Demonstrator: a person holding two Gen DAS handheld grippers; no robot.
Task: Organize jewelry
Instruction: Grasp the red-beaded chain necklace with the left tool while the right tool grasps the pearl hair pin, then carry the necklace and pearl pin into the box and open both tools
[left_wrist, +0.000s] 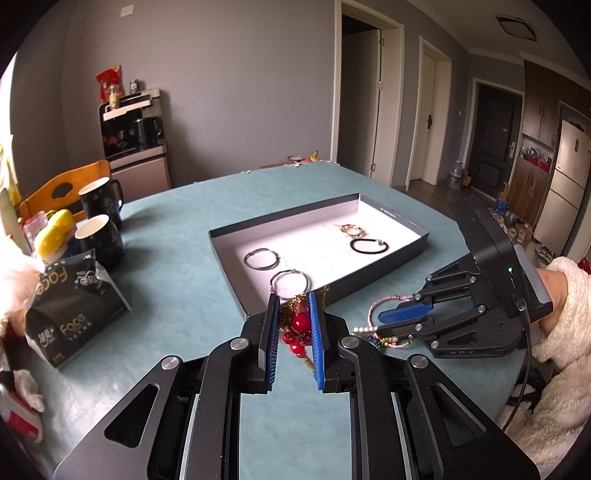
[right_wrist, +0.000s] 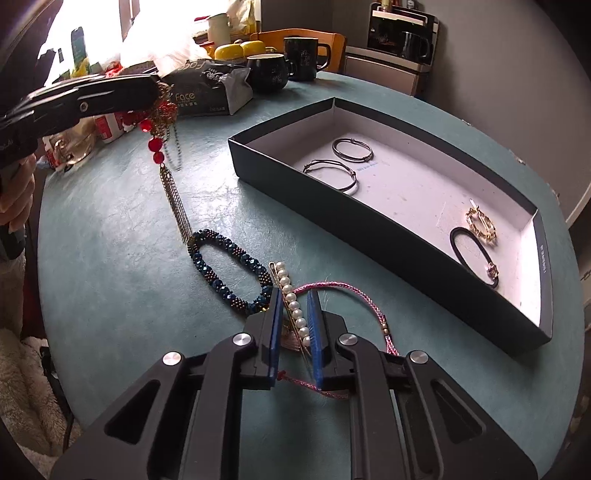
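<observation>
The left gripper (left_wrist: 293, 325) pinches the red bead necklace (left_wrist: 300, 326), lifted just this side of the box (left_wrist: 236, 295). The right gripper (right_wrist: 294, 321) has narrowed around the pearl pin (right_wrist: 291, 301) on the table, which lies lengthwise between its pads.

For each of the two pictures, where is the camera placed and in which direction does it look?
Left wrist view: sits on the left gripper, looking across the table at the tray; it holds a red bead necklace, and the right gripper and a fleece sleeve show.
Right wrist view: sits on the right gripper, angled down at a pearl pin between its fingers; the left gripper shows at upper left.
Shared: tray, two silver hoops, black mugs, tissue pack.
</observation>
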